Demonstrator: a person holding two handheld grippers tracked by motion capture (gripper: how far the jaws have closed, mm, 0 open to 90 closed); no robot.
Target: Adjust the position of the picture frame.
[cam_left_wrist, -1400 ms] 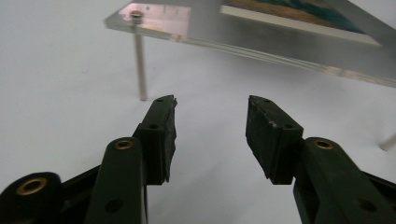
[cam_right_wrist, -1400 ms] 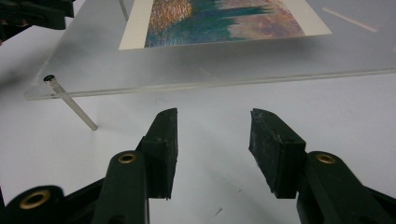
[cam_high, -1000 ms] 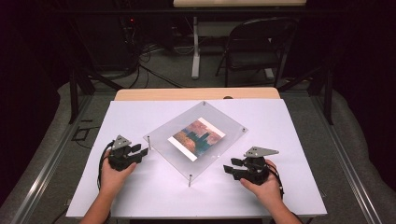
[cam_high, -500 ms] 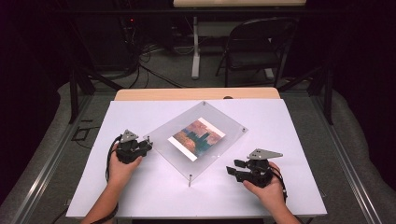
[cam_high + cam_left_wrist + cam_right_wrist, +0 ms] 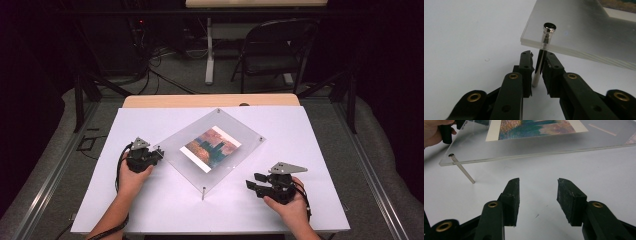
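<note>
A clear acrylic picture frame with a colourful print stands on thin metal posts on the white table, turned like a diamond. My left gripper is at its left corner. In the left gripper view the jaws have just been closing around that corner's post below the acrylic plate; the pads sit close on both sides with a slim gap. My right gripper rests open near the front right, short of the frame's edge and to the right of the front post.
The white table top has free room around the frame. A folding chair and cables lie on the floor beyond the table's far edge. The other hand shows at the far corner in the right gripper view.
My left gripper has moved right, up to the frame's left corner, and its jaws have narrowed around the post. The right gripper has stayed in place.
</note>
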